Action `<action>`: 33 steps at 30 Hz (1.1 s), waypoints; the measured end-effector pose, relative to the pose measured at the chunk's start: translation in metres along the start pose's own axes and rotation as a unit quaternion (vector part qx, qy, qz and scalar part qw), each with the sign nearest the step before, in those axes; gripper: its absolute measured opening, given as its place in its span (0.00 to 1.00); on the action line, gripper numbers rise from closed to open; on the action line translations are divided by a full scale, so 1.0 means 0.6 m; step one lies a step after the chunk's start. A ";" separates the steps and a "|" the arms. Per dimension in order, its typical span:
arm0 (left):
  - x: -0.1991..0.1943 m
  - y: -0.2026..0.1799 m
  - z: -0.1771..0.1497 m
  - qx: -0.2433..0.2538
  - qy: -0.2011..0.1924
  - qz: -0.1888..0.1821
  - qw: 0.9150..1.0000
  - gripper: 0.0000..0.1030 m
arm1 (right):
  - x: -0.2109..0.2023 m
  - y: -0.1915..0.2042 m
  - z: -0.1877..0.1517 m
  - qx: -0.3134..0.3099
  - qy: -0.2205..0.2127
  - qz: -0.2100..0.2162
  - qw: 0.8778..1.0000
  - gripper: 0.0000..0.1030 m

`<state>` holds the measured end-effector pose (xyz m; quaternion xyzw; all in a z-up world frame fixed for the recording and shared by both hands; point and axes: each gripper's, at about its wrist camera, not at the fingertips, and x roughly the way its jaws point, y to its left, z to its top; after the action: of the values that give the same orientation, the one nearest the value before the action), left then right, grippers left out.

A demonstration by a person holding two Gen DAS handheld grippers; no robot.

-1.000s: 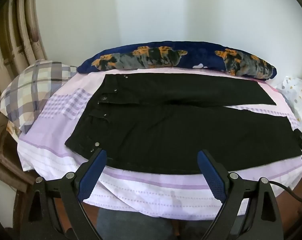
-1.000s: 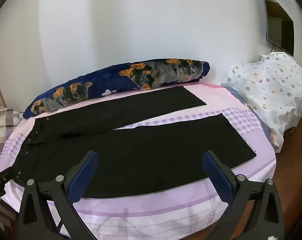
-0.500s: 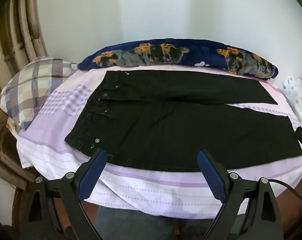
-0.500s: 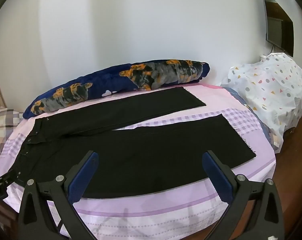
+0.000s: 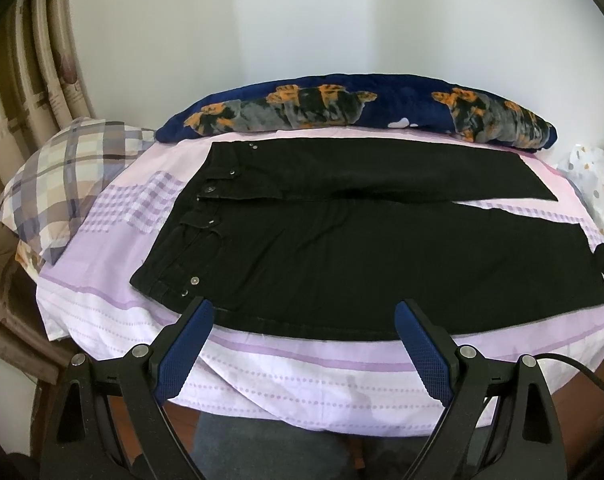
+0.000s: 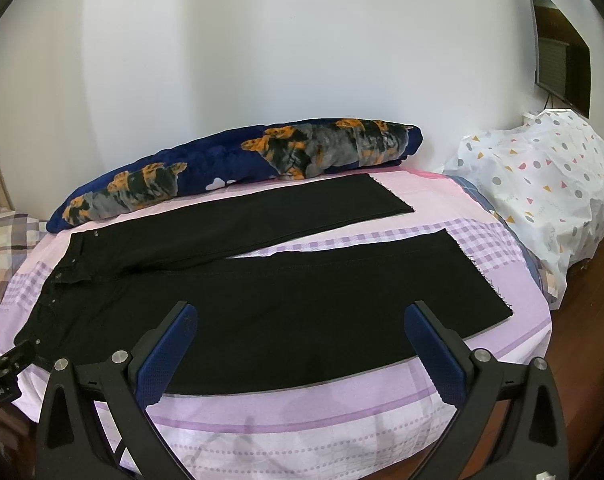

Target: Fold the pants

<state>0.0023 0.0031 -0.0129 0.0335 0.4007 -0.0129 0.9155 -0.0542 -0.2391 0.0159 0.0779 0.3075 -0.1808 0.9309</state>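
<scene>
Both wrist views looked across the bed (image 5: 302,376) from its near edge. They shared the pants (image 6: 286,312) and the blue bolster (image 5: 362,108).

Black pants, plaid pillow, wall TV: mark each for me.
black pants (image 5: 362,256): left wrist view, middle of the near leg.
plaid pillow (image 5: 68,178): left wrist view, centre of its top face.
wall TV (image 6: 562,52): right wrist view, middle of the dark screen.

Black pants (image 5: 342,248) flat, legs splayed
</scene>
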 end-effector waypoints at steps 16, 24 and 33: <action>0.013 -0.007 -0.010 0.004 0.013 0.005 1.000 0.89 | 0.017 0.000 -0.010 -0.008 0.024 -0.020 1.000 1.00; 0.014 -0.006 -0.012 0.004 0.013 0.005 1.000 0.89 | 0.022 -0.001 -0.011 -0.009 0.030 -0.025 0.999 1.00; 0.020 -0.007 -0.022 0.008 0.018 0.005 1.000 0.89 | 0.023 0.001 -0.015 -0.011 0.033 -0.022 0.999 1.00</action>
<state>0.0003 -0.0001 -0.0310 0.0430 0.4166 -0.0105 0.9080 -0.0487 -0.2404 0.0004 0.0665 0.3414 -0.1952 0.9170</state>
